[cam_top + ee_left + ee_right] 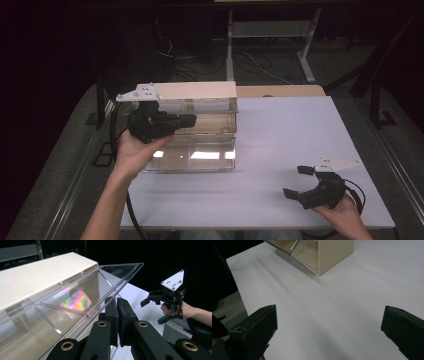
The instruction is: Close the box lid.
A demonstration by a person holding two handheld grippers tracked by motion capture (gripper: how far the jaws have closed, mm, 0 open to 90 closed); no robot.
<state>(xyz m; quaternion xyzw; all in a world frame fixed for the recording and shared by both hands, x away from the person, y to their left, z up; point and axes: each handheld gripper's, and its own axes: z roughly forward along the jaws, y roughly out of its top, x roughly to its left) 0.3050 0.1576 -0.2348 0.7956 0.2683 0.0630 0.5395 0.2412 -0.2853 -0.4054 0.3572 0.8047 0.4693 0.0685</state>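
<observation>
The left hand-held gripper (pixel 117 315) is clenched on the thin clear lid (pixel 82 300) of the plastic box (pixel 195 127), its two pads pinching the lid's front rim while the lid stands tilted open, hinged up toward the box's cream top (pixel 42 275). The box sits toward the back left of the desk (pixel 280 150), its clear lower tray facing the person. I'd judge the main risk to be the grip itself: the rim is slick and narrow, and only a small part of the pads bears on it, so a twist of the wrist could let the lid slip out and drop shut with a bang, or drag the light box across the desk. Pushing the lid past its hinge stop could also strain or crack it. The right hand-held gripper (pixel 305 182) rests released near the front right corner, jaws wide apart and holding nothing, well apart from the box. Between them lies a broad bare stretch of white desk with plenty of room to move; the box's left side, though, stands near the desk's left edge, leaving little margin there.
</observation>
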